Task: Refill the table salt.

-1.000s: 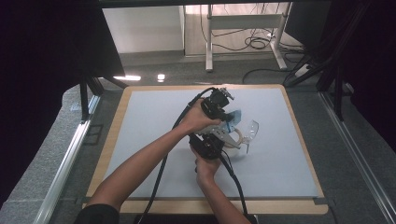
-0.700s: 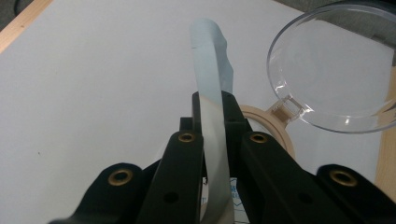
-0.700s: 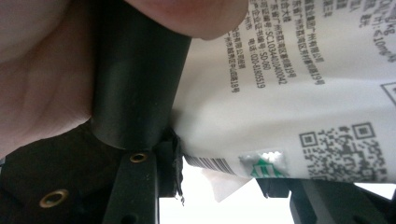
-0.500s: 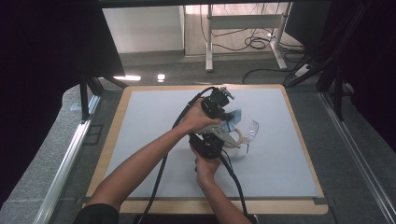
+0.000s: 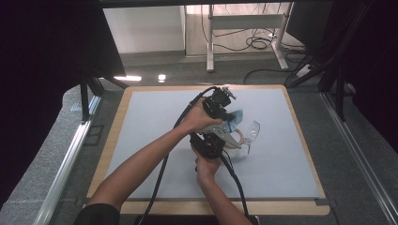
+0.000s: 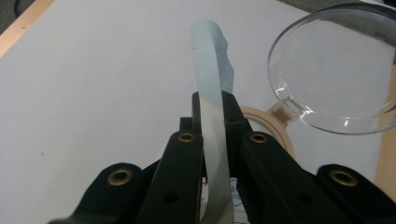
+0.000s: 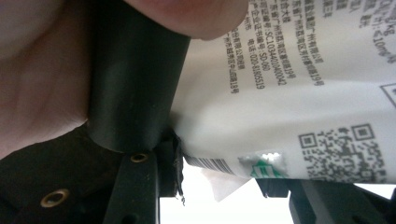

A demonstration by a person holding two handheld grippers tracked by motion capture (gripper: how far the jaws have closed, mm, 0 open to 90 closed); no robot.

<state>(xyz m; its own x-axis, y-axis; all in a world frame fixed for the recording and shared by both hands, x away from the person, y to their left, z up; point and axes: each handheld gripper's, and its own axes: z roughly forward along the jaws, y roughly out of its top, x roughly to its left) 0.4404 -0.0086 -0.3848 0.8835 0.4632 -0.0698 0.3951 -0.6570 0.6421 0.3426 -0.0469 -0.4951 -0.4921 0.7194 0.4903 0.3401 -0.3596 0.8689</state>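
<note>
A small white packet (image 7: 289,93) with black print, a QR code and a pale blue edge (image 6: 210,60) is held up between both grippers over the middle of the table. My left gripper (image 6: 212,100) is shut on the blue edge, which stands up thin between its jaws. In the high view the left gripper (image 5: 220,101) is the farther one and the right gripper (image 5: 209,143) sits just below it. The right gripper (image 7: 224,186) is shut on the packet's lower edge. A clear lens (image 6: 336,70) on a beige frame (image 6: 275,126) lies just past the packet.
A grey mat (image 5: 155,122) covers the wooden table (image 5: 117,117). The clear glasses (image 5: 252,130) lie right of the hands. A black bar (image 7: 130,84) and a hand (image 7: 42,70) crowd the right gripper view. Cables trail from both grippers toward the table's near edge.
</note>
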